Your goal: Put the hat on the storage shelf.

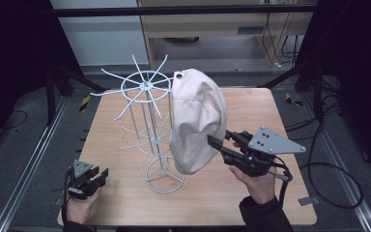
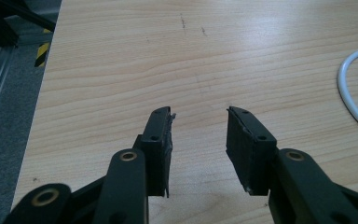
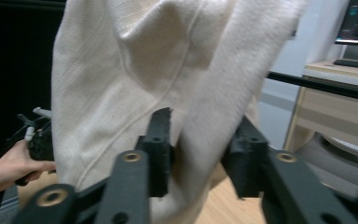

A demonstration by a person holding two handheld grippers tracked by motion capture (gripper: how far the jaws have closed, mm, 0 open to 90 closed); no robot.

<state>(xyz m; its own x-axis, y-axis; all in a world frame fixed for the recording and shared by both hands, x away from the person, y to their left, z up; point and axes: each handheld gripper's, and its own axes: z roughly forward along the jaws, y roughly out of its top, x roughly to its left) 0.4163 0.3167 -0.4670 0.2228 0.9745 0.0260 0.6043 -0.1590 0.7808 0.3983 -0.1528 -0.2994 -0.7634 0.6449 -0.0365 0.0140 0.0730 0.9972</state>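
Wooden table (image 2: 121, 70) lies under the parted left gripper (image 2: 199, 135); right gripper (image 3: 200, 144) jaws apparently pinch the cap (image 3: 144, 70).

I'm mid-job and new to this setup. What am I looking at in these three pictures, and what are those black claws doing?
There is no robot arm: a person holds a black two-jaw gripper in each hand. The high view looks down on a wooden table from above the person's side. On it stands a white wire rack, with a cream hat hanging beside its top. The right gripper reaches to the hat's lower edge. The right gripper view looks along that gripper's own jaws: they stand on either side of a fold of the hat's cloth, though whether they are pinching it is unclear. The left gripper is open, holds nothing, and sits low over the table's near left corner, as the left gripper view shows.
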